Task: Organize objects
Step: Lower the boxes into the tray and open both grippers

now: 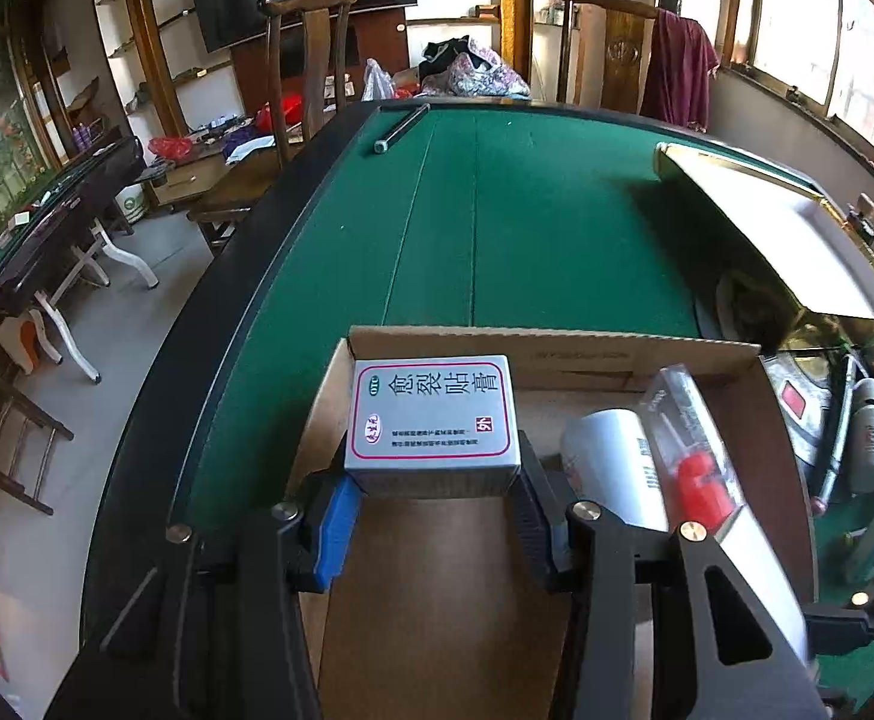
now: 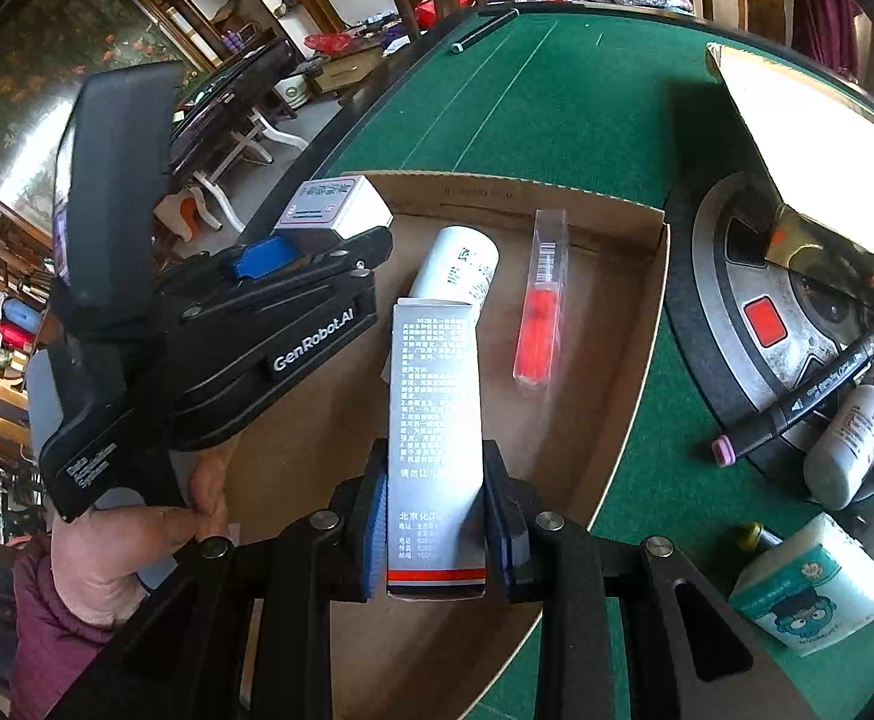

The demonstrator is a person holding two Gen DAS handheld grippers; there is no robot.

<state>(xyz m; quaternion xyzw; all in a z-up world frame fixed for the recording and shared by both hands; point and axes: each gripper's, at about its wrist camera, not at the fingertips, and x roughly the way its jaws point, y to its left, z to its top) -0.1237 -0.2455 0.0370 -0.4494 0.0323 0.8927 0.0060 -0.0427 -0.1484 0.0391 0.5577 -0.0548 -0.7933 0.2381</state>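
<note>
My left gripper is shut on a grey medicine box with red-framed print, held over the left part of an open cardboard box. From the right wrist view that left gripper shows at the left with the medicine box in its jaws. My right gripper is shut on a tall slim grey carton, held above the cardboard box. Inside the box lie a white bottle and a clear pack with a red item.
Green felt table. Right of the box: a round grey device with a red button, a black marker, white bottles, a teal-and-white carton and an open gold-edged box. A dark rod lies far. A hand holds the left gripper.
</note>
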